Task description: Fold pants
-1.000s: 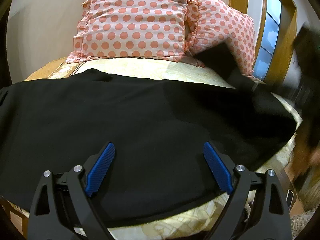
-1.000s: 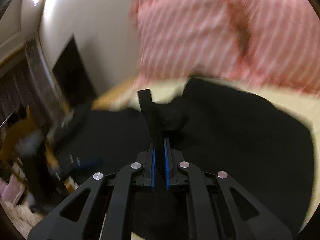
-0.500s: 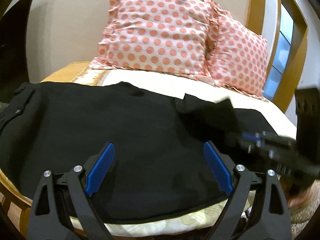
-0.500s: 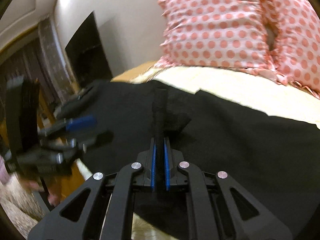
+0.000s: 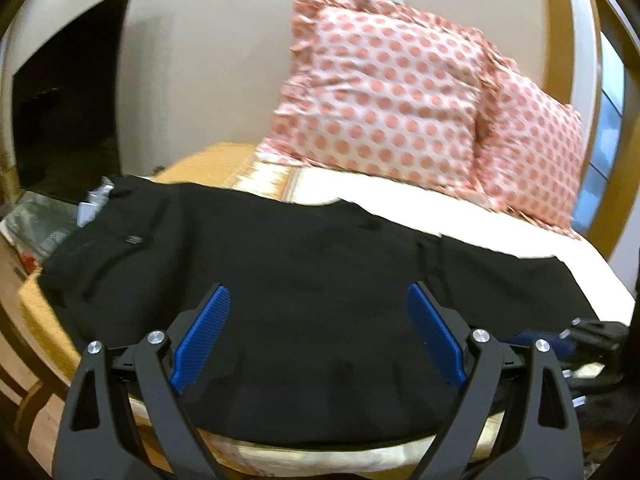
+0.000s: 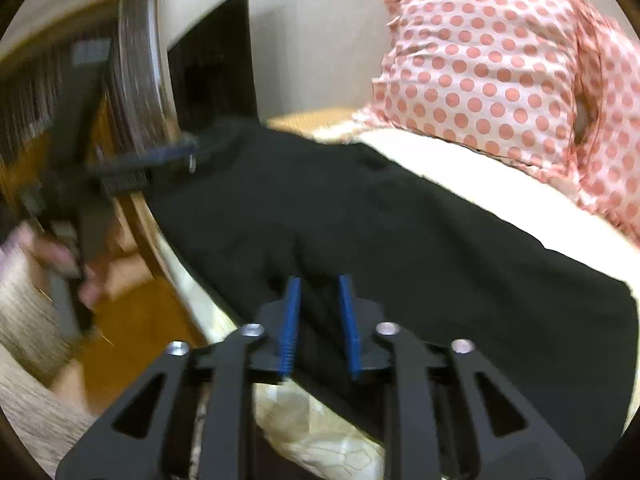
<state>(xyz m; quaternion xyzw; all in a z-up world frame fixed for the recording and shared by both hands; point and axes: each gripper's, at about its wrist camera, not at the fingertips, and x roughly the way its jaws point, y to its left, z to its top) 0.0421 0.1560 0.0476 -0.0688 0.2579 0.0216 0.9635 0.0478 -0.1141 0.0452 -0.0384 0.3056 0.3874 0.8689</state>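
Black pants [image 5: 280, 272] lie spread flat across the bed, waistband toward the left; they also show in the right wrist view [image 6: 400, 232]. My left gripper [image 5: 318, 336] is wide open and empty, hovering over the near edge of the pants. My right gripper [image 6: 320, 320] has its jaws a small gap apart, with nothing between them, above the near hem of the pants. The right gripper shows low at the right in the left wrist view [image 5: 580, 336]; the left gripper shows blurred at the left in the right wrist view [image 6: 132, 168].
Two pink polka-dot pillows [image 5: 384, 96] lean on the wall at the head of the bed. The cream sheet [image 5: 480, 216] lies beyond the pants. A dark screen [image 5: 68, 120] stands left. Wooden floor [image 6: 132, 320] and a rug [image 6: 28, 320] are beside the bed.
My right gripper has let go of the pant fabric it pinched and its jaws have parted; the fabric now lies flat. Both grippers have drawn back toward the near edge of the bed.
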